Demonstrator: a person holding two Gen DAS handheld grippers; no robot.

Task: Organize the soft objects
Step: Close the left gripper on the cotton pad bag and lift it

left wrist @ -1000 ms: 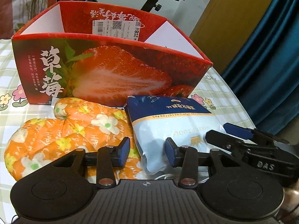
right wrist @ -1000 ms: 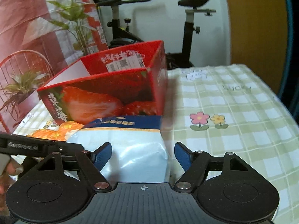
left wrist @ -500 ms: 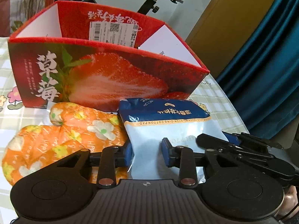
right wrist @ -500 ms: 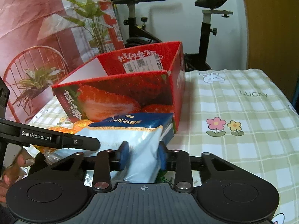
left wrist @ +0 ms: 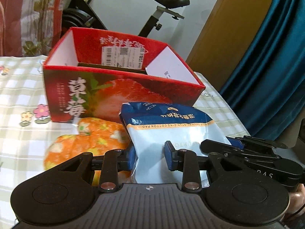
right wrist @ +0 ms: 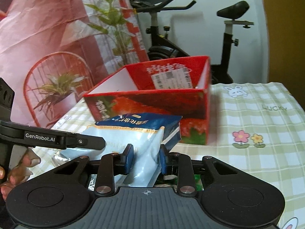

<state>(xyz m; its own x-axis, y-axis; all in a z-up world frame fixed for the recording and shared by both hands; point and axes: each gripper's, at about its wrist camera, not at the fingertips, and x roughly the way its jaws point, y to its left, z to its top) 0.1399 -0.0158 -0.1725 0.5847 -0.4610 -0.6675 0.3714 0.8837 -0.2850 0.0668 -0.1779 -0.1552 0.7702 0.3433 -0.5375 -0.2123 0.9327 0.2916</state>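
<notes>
Both grippers now clamped on the cotton pad bag (left wrist: 171, 131). Left gripper (left wrist: 149, 157) with blue fingers (left wrist: 169, 157) pinching the pale lower part of the bag, low centre of its view; right gripper (right wrist: 145, 159) with fingers (right wrist: 128, 159) squeezed into the bag's crumpled near end, low centre of its own view. A second ago wide apart around the bag on the right side, looser on the left; since then closed in, film now bunched between the pads on both.

Bag raised off the desk (left wrist: 22, 103) compared with a second ago: more of the strawberry box (left wrist: 122, 87) interior showing in the upper middle of the left view, and the bag's blue top edge overlapping the box's front wall. Orange floral mitt (left wrist: 85, 143) left behind on the cloth, lower left, just in front of the box and partly under the bag.

Judgement: grasp secured, lift under way, box open and apparently empty, so the bag likely headed over the front wall and in. Risk: slippery film sliding out of a pinch on slack material.
</notes>
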